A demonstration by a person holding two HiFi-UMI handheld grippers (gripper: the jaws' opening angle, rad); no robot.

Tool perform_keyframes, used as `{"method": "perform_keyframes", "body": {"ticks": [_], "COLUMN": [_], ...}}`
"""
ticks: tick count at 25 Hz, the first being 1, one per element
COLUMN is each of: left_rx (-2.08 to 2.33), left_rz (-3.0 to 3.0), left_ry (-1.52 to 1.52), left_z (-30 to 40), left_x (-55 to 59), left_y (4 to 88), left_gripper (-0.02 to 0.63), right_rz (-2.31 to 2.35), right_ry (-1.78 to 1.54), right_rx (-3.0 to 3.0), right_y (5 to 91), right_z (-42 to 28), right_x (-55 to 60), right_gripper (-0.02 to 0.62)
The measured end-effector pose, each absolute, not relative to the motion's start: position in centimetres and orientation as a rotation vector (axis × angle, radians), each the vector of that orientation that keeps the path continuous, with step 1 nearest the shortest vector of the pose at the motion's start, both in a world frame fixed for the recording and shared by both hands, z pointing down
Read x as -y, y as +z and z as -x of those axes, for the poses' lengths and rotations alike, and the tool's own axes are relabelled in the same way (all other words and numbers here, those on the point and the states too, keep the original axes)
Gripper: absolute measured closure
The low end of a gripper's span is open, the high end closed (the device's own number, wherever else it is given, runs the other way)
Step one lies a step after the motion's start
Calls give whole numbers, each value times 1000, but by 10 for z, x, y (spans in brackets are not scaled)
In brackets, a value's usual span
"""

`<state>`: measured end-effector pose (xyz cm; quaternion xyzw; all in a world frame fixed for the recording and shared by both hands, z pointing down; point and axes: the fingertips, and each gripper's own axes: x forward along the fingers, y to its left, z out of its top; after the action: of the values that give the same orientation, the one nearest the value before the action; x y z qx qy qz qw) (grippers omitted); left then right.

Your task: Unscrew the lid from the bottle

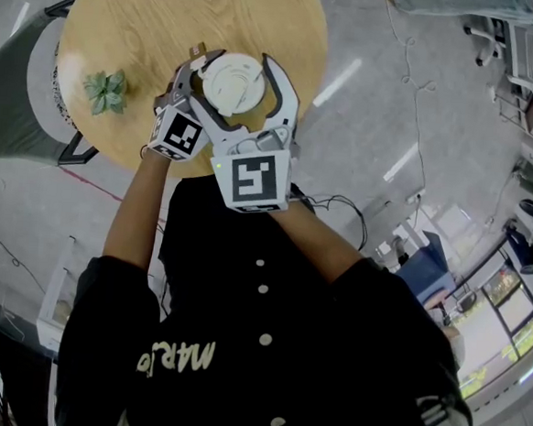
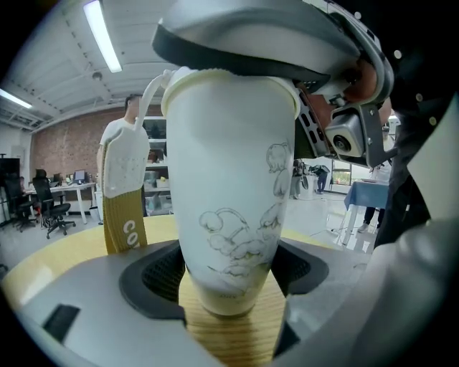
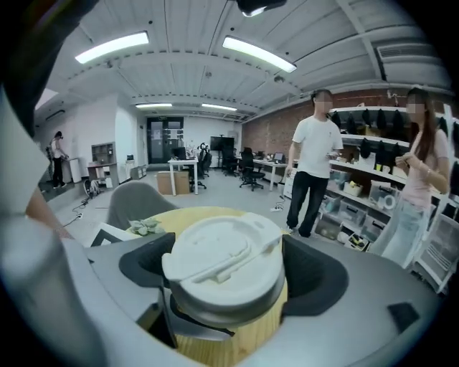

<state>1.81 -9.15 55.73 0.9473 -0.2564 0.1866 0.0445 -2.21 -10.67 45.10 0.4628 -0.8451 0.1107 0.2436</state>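
Note:
A white bottle (image 2: 229, 179) with a faint line drawing stands upright on the round wooden table (image 1: 264, 14). My left gripper (image 2: 228, 278) is shut on its lower body, a dark pad pressing on each side. The white flip-top lid (image 3: 219, 251) is on the bottle, seen from above in the head view as a pale disc (image 1: 236, 79). My right gripper (image 3: 222, 283) comes in from above the left one and is shut on the lid, with a pad against each side of the rim. A white and tan strap (image 2: 122, 193) hangs beside the bottle's neck.
A small green plant (image 1: 104, 91) sits on the table left of the bottle. A grey chair (image 1: 19, 87) stands at the table's left edge. Two people (image 3: 315, 158) stand in the room beyond the table, near shelving.

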Motion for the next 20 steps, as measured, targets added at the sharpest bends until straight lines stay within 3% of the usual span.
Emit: {"method": "perform_keyframes", "body": {"ticks": [4,14,20], "left_rx": [779,776,773], "left_rz": [-2894,-2891,-2893], "left_ry": [563,579,588], "left_z": [-18,-17,-18], "left_x": [92,92,92], "left_y": [556,559,559], "left_gripper": [244,244,244], "right_rz": [-1024,166,240], "right_ry": [232,-47,-59], "right_rx": [2508,2657,2610], "right_y": [445,447,449], "right_z": [31,38,39], "right_x": [105,74,71], "right_gripper": [129,129,126]}}
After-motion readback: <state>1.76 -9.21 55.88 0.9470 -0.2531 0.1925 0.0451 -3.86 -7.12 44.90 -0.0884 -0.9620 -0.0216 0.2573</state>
